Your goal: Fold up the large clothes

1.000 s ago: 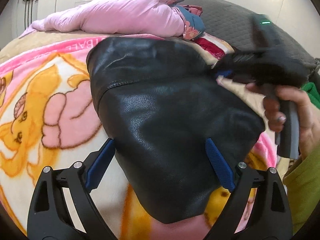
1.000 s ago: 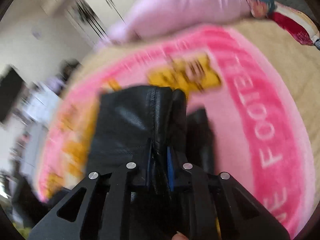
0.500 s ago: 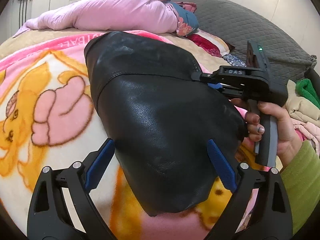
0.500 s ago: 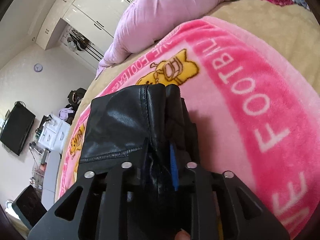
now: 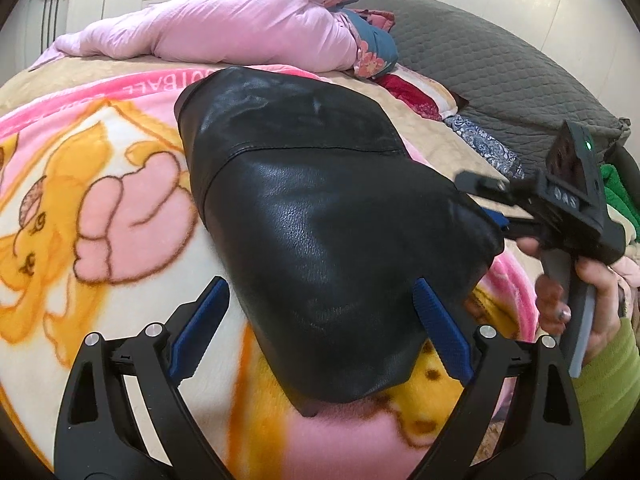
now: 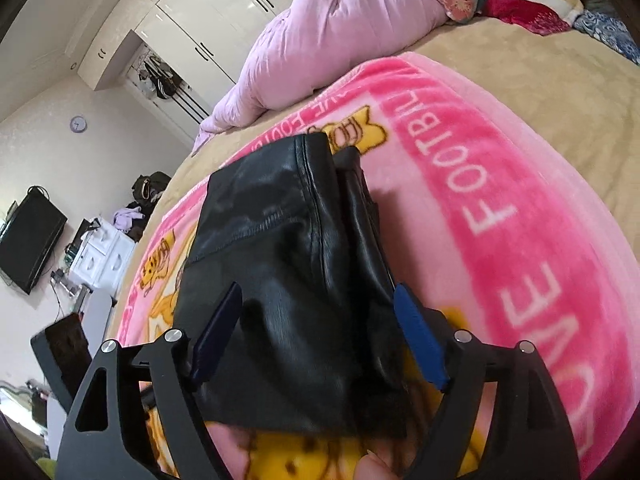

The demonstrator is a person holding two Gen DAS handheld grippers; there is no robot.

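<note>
A folded black leather garment (image 5: pixel 320 216) lies on a pink cartoon blanket (image 5: pixel 100 200) on the bed. My left gripper (image 5: pixel 320 316) is open, its blue pads on either side of the garment's near end. My right gripper (image 6: pixel 316 328) is open too, its jaws spread around the garment's (image 6: pixel 280 260) side edge. In the left wrist view the right gripper (image 5: pixel 492 200) sits at the garment's right edge, held by a hand in a green sleeve.
A pink duvet (image 5: pixel 240 28) and a floral pillow (image 5: pixel 372 52) lie at the head of the bed. A grey quilted cover (image 5: pixel 500 72) and a pile of clothes (image 5: pixel 616 196) are at the right. Wardrobes (image 6: pixel 200 12) and a TV (image 6: pixel 28 236) stand beyond the bed.
My right gripper was shut on the garment's edge and has opened, letting it go. The garment has settled flat. My left gripper has stayed open in place.
</note>
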